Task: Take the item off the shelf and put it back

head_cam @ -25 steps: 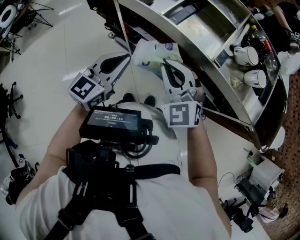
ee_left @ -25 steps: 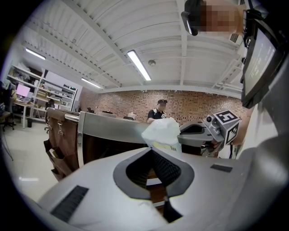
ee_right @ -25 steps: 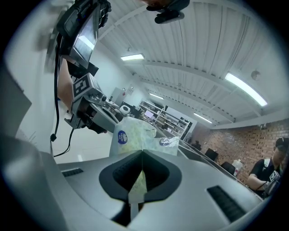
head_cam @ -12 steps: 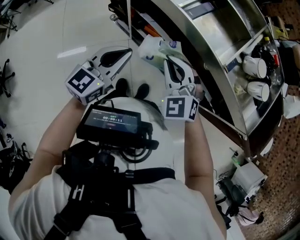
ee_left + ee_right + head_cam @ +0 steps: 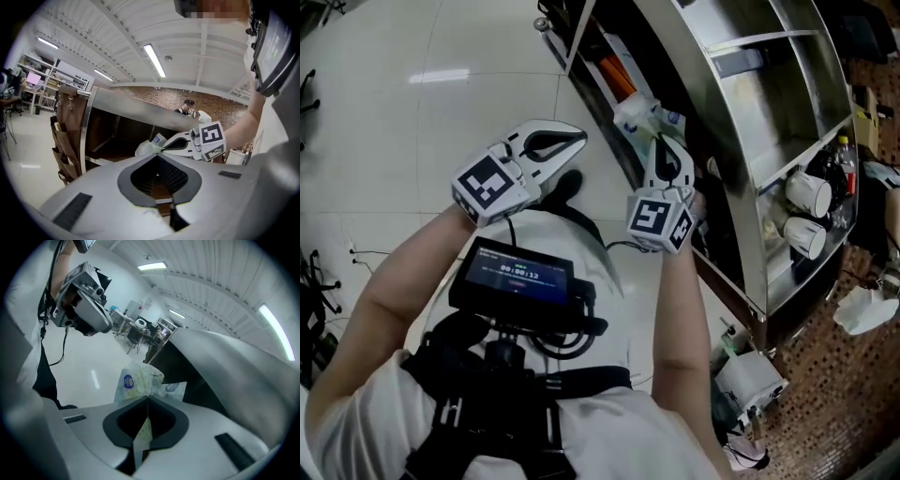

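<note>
Steel shelf unit (image 5: 741,141) fills my head view from twelve to three o'clock. At one o'clock my right claw (image 5: 659,141) pinches a pale packet (image 5: 639,114), just in front of the shelf's edge. My left claw (image 5: 579,139) sits at eleven o'clock. In the left gripper view its jaws meet on nothing, with the packet ahead at twelve. In the right gripper view the jaws clamp the packet's film.

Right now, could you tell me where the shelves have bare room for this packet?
The steel shelf is bare up to the two white mugs. The dark lower shelf just beyond the packet in the right gripper also looks open. Crowded: around the mugs, and by the orange items at that lower shelf's end.
</note>
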The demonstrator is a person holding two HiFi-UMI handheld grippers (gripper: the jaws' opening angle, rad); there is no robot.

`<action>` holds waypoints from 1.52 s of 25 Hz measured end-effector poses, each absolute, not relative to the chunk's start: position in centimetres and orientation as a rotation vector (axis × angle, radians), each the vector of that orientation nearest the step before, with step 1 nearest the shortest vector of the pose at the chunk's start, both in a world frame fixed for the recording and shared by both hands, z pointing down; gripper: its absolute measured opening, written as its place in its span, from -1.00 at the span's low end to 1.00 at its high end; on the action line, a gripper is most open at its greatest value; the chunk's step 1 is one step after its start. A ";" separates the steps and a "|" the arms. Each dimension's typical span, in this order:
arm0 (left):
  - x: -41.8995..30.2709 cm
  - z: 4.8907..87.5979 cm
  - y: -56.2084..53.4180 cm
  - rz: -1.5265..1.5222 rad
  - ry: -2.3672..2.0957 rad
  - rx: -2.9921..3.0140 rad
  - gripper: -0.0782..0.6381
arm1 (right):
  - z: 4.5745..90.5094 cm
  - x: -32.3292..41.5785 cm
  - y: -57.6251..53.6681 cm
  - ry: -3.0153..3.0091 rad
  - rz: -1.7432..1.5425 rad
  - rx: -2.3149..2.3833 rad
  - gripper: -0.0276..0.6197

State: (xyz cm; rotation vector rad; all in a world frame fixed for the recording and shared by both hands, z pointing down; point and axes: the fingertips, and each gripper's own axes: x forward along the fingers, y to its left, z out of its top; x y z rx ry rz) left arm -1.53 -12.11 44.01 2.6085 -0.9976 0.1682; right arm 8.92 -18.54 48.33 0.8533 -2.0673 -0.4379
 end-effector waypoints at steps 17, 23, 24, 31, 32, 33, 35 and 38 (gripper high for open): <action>-3.5 48.3 -10.3 0.146 -1.045 2.440 -0.78 | 56.7 16.5 -28.1 -1.621 -0.451 0.972 -0.89; -3.2 48.9 -9.7 0.136 -1.046 2.417 -0.78 | 57.7 19.7 -30.2 -1.518 -0.441 1.018 -0.89; -3.1 49.0 -9.5 0.134 -1.041 2.415 -0.78 | 57.7 20.0 -30.4 -1.501 -0.438 1.029 -0.89; -2.4 49.1 -8.9 0.138 -1.013 2.413 -0.78 | 58.8 21.6 -31.5 -1.436 -0.432 1.053 -0.89; -2.4 49.1 -8.9 0.137 -1.012 2.414 -0.78 | 59.0 21.5 -31.6 -1.438 -0.427 1.050 -0.89; -2.4 49.1 -8.9 0.136 -1.012 2.413 -0.78 | 59.2 21.5 -31.5 -1.442 -0.418 1.046 -0.88; -2.6 49.1 -9.0 0.139 -1.011 2.410 -0.78 | 59.5 21.3 -31.3 -1.451 -0.405 1.039 -0.76; -2.6 49.0 -9.1 0.141 -1.010 2.415 -0.78 | 59.1 21.1 -31.1 -1.458 -0.419 1.052 -0.70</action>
